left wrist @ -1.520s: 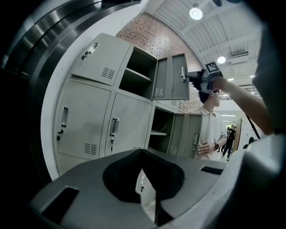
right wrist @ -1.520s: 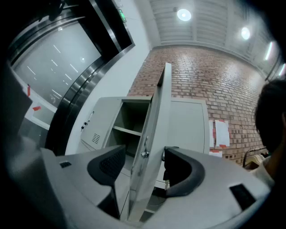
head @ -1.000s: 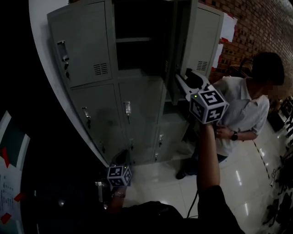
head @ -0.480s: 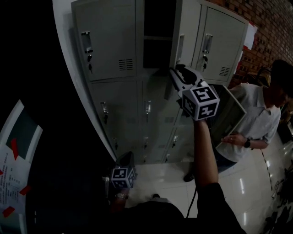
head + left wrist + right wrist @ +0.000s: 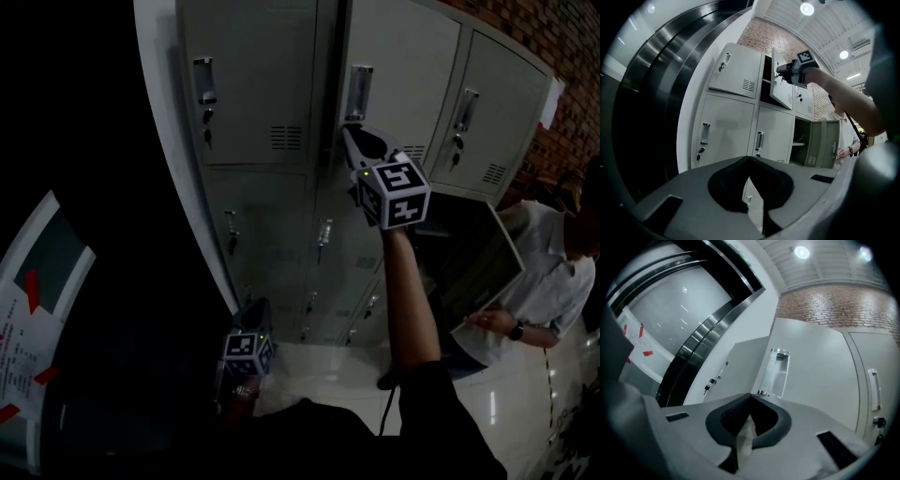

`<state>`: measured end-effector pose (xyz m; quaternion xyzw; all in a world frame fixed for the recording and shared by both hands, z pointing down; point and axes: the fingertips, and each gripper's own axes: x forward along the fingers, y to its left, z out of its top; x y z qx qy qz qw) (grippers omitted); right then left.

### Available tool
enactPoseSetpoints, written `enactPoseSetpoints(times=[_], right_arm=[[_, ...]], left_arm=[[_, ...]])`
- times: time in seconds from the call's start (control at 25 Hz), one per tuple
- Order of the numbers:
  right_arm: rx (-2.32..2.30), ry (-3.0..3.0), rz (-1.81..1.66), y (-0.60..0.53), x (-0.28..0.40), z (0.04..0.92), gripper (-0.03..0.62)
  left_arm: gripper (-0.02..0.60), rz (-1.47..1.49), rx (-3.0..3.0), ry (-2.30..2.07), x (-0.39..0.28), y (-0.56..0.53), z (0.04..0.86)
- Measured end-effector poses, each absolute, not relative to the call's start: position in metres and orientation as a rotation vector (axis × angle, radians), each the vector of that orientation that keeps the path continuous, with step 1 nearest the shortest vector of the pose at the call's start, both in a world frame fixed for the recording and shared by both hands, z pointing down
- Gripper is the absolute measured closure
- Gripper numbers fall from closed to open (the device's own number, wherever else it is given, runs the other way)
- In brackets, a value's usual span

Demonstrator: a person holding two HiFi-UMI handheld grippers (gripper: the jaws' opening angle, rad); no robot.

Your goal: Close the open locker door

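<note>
The grey upper locker door (image 5: 398,75) stands almost flush with the bank, with a thin dark slit left at its left edge. In the left gripper view the same door (image 5: 782,89) still looks ajar. My right gripper (image 5: 346,132) is raised against it, just below the recessed handle (image 5: 359,91). Its jaws are shut, tips together with nothing between them (image 5: 751,398), and the handle (image 5: 777,372) lies right ahead. My left gripper (image 5: 260,307) hangs low near the floor, away from the lockers, jaws shut and empty (image 5: 749,159).
A person in a white shirt (image 5: 553,272) stands at the right beside an open lower locker door (image 5: 469,253). A brick wall (image 5: 562,37) runs behind. At the left, a board with red-taped paper (image 5: 23,309) sits past a curved white pillar (image 5: 159,112).
The upper door has swung from wide open to nearly shut, with my right gripper moving left along with it. The right jaws went from open to shut.
</note>
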<state>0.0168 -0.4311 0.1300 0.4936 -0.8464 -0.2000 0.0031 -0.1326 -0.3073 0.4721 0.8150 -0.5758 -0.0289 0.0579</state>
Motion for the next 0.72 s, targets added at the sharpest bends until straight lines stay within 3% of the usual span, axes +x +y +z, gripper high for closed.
enactPoseSetpoints(times=[0.44,0.72], right_arm=[[1.592,-3.075,-0.203,-0.502,0.032,0.122,0.591],[1.879,-2.7,-0.429,-0.531,0.072,0.136,0.591]], left_arm=[[0.586,-0.159,2.559,-1.763,-0.109,-0.345,0.42],[0.586,-0.189,2.656,-1.706,-0.086,-0.362,0.389]])
